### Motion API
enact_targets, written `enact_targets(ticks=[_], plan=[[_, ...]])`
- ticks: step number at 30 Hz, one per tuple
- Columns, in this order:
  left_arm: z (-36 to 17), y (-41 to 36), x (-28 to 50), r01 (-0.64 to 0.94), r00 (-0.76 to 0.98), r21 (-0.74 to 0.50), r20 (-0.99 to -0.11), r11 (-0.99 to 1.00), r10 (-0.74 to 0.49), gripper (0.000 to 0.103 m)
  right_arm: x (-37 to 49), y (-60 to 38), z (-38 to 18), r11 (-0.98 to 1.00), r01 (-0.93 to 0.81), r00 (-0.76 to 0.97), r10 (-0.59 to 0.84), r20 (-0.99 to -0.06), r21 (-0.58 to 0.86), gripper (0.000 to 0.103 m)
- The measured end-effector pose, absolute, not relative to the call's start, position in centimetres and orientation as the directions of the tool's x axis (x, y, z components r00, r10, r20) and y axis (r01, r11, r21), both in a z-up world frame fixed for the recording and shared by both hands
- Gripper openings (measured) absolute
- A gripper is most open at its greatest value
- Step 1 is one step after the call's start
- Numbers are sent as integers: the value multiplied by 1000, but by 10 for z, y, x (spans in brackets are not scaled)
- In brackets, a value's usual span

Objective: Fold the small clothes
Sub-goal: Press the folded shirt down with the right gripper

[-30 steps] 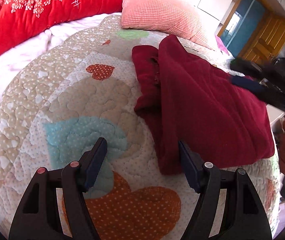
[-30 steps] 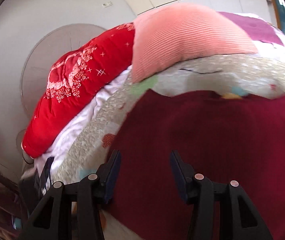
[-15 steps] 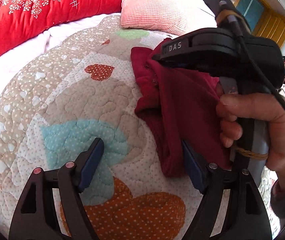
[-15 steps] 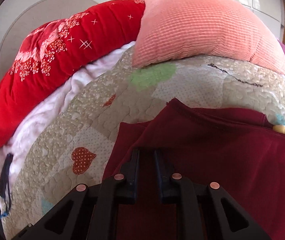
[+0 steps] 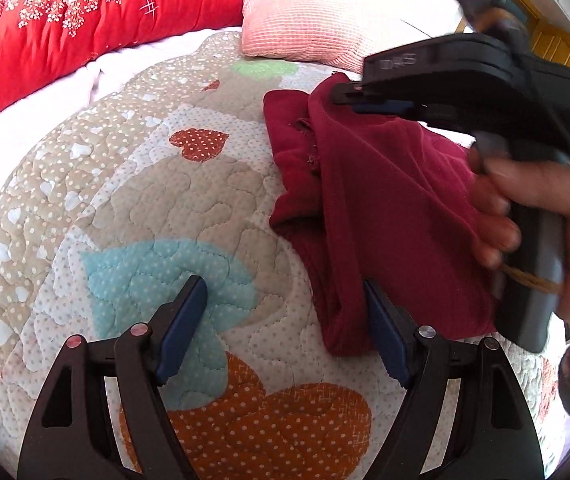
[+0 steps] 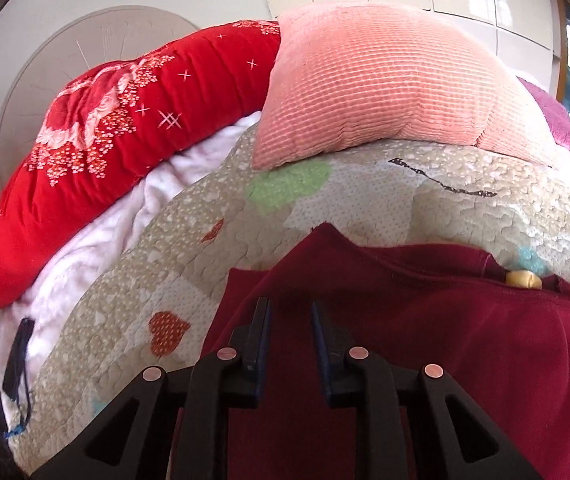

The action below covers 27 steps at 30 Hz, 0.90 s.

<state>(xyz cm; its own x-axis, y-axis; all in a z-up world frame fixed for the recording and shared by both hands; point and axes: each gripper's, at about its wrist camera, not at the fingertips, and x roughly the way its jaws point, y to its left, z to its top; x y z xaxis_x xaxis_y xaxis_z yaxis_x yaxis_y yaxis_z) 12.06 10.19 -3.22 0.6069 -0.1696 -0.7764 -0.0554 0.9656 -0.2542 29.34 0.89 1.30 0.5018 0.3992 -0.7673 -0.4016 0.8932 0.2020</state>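
Observation:
A dark red garment lies partly folded on the heart-patterned quilt, right of centre in the left wrist view. My left gripper is open and empty, just above the quilt, its right finger beside the garment's near corner. My right gripper is over the garment near its far left corner, with its jaws nearly closed and a narrow gap between them. Whether cloth is pinched there is not visible. The right gripper also shows in the left wrist view, held by a hand.
A red floral duvet and a pink ribbed pillow lie at the head of the bed. A white sheet shows beside the quilt. A small tan object peeks from the garment's far edge.
My right gripper came in over the garment and its jaws closed from wide open to a narrow gap; since half a second ago they look slightly wider. My left gripper barely moved.

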Motion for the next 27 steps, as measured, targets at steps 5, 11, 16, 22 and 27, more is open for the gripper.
enact_targets(ticks=[5,11,16,22,27], plan=[[-34,104,122,-55,609,-270,-772,961,-182,81,321,23,-14,904,-385,452,362,-815,188,19],[-34,101,124,-54,609,-262,-773,963,-176,83,319,13,-8,891,-399,422,390,-818,219,32],[-34,101,125,-54,610,-261,-773,964,-175,84,290,-1,9,869,-405,410,450,-793,283,52],[-34,101,125,-54,610,-263,-772,963,-177,84,270,25,12,844,-474,351,443,-825,252,71],[-34,103,125,-52,610,-274,-770,960,-187,84,275,66,-3,850,-520,341,293,-893,80,79]])
